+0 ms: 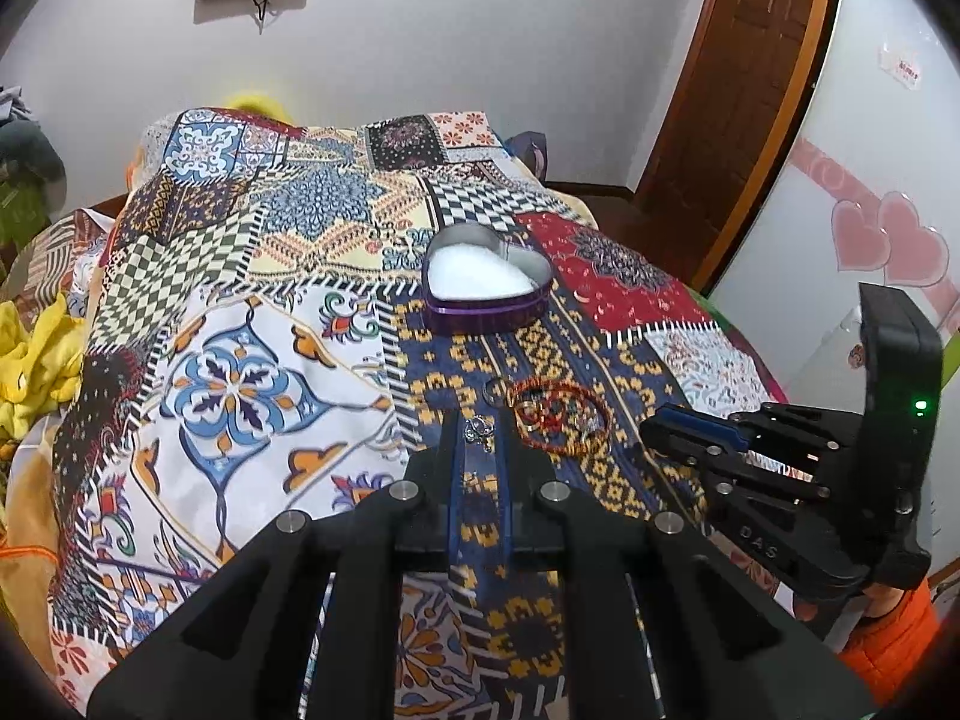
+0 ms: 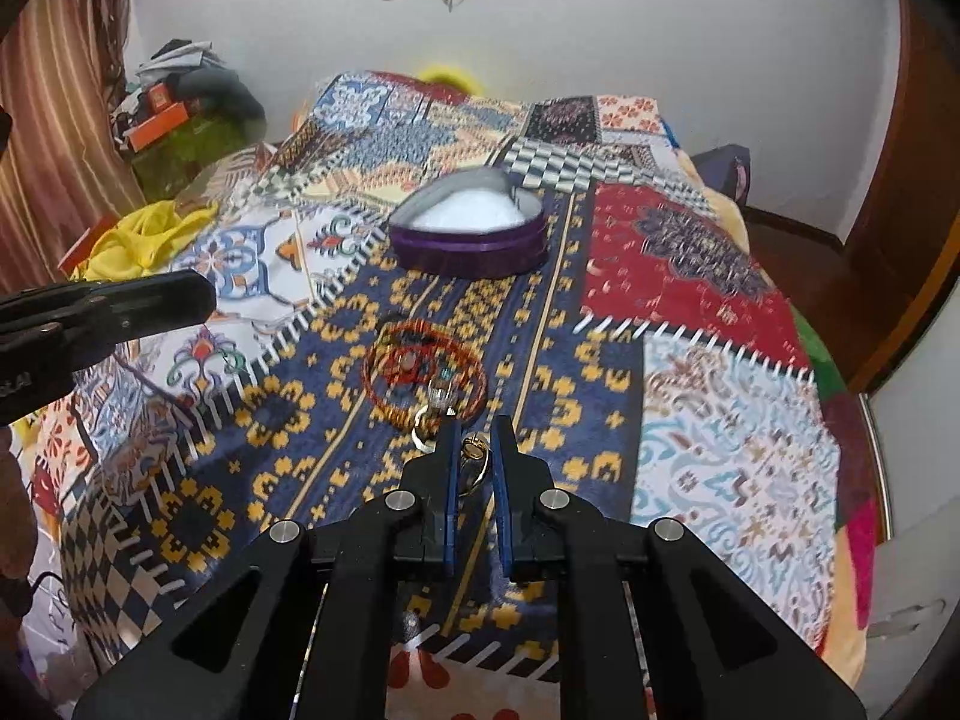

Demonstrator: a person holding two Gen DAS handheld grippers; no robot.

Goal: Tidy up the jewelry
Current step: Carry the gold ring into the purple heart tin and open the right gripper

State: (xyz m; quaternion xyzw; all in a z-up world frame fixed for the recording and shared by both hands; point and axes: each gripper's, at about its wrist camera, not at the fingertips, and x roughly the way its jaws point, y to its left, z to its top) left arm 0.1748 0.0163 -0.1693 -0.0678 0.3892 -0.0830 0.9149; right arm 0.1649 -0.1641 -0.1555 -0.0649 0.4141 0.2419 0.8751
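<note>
My left gripper (image 1: 477,441) is shut on a small silver piece of jewelry (image 1: 478,427), held just above the patterned bedspread (image 1: 240,360). My right gripper (image 2: 475,429) is shut on a gold ring (image 2: 476,451). Red and orange beaded bracelets (image 1: 558,414) (image 2: 420,372) lie in a small pile just beyond both grippers, with another ring (image 2: 426,420) at its near edge. Farther back stands an open heart-shaped purple tin (image 1: 486,282) (image 2: 468,228) with a white lining. The right gripper (image 1: 654,429) also shows to the right of the pile, and the left gripper (image 2: 201,294) at the left.
Yellow cloth (image 1: 30,360) (image 2: 144,234) is bunched off the bed's left side. A wooden door (image 1: 750,90) and a white cabinet with pink hearts (image 1: 888,240) stand to the right. The bed drops away at its right edge (image 2: 840,396).
</note>
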